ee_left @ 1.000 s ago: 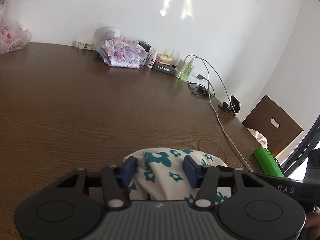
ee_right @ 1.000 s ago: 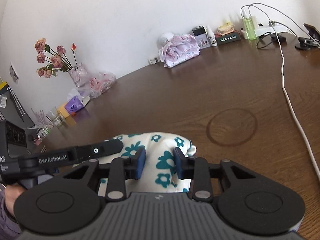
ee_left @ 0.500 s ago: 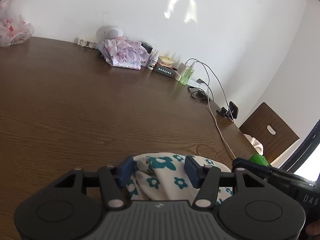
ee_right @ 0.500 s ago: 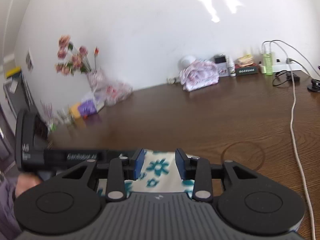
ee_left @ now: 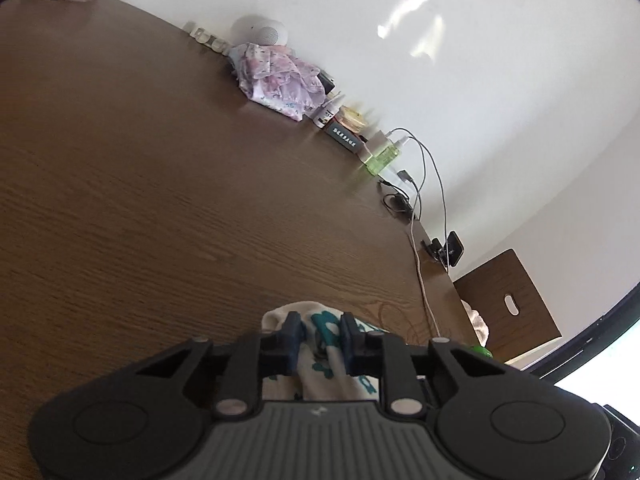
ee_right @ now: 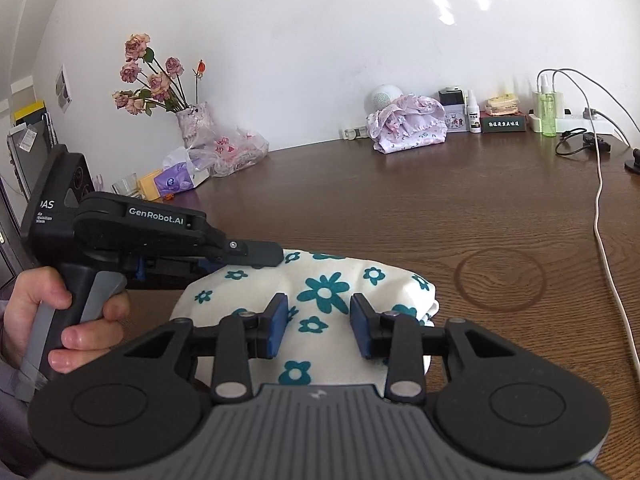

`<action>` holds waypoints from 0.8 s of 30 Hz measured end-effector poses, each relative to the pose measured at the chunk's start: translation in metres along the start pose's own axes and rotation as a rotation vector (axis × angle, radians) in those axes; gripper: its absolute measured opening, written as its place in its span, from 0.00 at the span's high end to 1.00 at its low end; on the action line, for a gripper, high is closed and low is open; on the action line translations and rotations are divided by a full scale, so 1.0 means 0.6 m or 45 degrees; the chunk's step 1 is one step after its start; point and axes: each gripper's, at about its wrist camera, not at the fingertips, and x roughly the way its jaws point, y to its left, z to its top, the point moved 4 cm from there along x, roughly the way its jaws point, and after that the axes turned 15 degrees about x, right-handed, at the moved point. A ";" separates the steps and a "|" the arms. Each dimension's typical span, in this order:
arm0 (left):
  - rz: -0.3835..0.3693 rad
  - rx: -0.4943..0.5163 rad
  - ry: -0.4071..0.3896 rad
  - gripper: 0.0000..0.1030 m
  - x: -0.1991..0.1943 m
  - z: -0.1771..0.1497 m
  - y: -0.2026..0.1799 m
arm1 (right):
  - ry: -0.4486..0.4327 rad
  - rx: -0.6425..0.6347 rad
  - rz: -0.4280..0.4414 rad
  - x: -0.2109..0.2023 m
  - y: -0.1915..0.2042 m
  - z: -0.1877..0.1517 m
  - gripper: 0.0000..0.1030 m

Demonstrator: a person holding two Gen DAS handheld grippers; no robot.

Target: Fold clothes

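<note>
A cream garment with teal flowers [ee_right: 320, 300] lies bunched on the brown wooden table [ee_right: 460, 208]. My right gripper [ee_right: 319, 330] is open above the garment's near part, holding nothing. My left gripper [ee_left: 320, 340] has its pads pressed on a fold of the same garment [ee_left: 326, 322]. In the right wrist view the left gripper [ee_right: 244, 254] reaches in from the left onto the garment's far left edge, held by a hand.
A folded pink floral cloth [ee_right: 408, 122] lies at the back by the wall, with small bottles, a green spray bottle [ee_right: 547, 114] and a power strip. A white cable [ee_right: 604, 240] runs along the right. A vase of roses [ee_right: 192, 120] and bags stand at the left. A chair [ee_left: 508, 304] stands past the table's end.
My left gripper has closed on the garment and tilted. My right gripper has opened wider and pulled back, showing more of the garment.
</note>
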 end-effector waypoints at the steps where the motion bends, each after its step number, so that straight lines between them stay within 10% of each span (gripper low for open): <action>1: -0.007 -0.019 0.003 0.75 -0.001 0.000 0.003 | -0.001 0.000 0.001 0.000 0.000 0.000 0.66; 20: 0.039 -0.310 -0.165 0.98 -0.018 -0.003 0.071 | 0.006 -0.005 0.004 -0.001 -0.001 0.002 0.66; 24: 0.014 -0.256 -0.138 0.79 -0.024 0.003 0.069 | 0.005 -0.005 0.003 -0.001 -0.001 0.003 0.66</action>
